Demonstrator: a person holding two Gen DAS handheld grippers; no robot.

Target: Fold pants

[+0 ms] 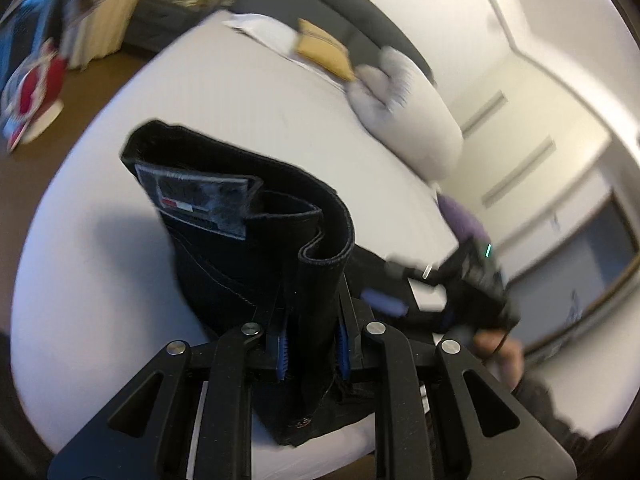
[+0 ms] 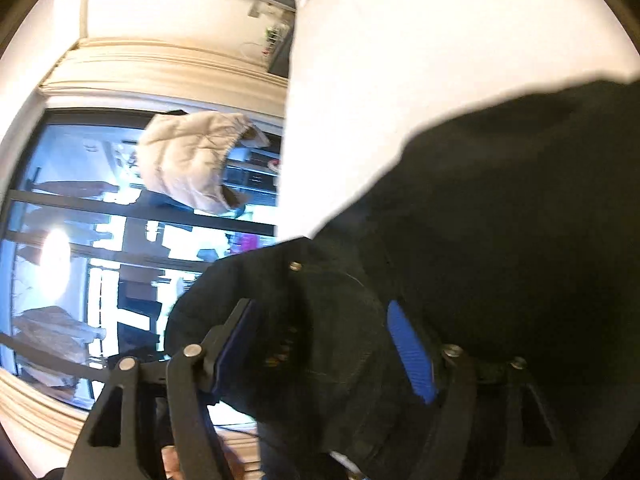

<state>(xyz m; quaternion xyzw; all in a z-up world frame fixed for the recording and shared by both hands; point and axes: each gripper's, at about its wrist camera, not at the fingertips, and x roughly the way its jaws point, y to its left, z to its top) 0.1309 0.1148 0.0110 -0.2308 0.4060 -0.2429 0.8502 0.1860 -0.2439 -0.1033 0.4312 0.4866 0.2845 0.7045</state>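
The black pants (image 1: 256,240) are lifted over the white bed (image 1: 200,92). The waistband with its grey label stands up in front of the left camera. My left gripper (image 1: 312,344) is shut on the waistband fabric, its blue pads pressed to both sides. My right gripper (image 2: 328,340) holds a bunched part of the pants (image 2: 500,208) with rivets between its jaws, which stand wide around the cloth. The right gripper also shows in the left wrist view (image 1: 472,280), blurred, to the right.
Grey and white pillows (image 1: 408,108) and a yellow cushion (image 1: 324,50) lie at the bed's head. A brown floor (image 1: 80,80) and a dark dresser lie beyond the bed. A window (image 2: 80,240) and a beige quilted jacket (image 2: 188,160) show in the right wrist view.
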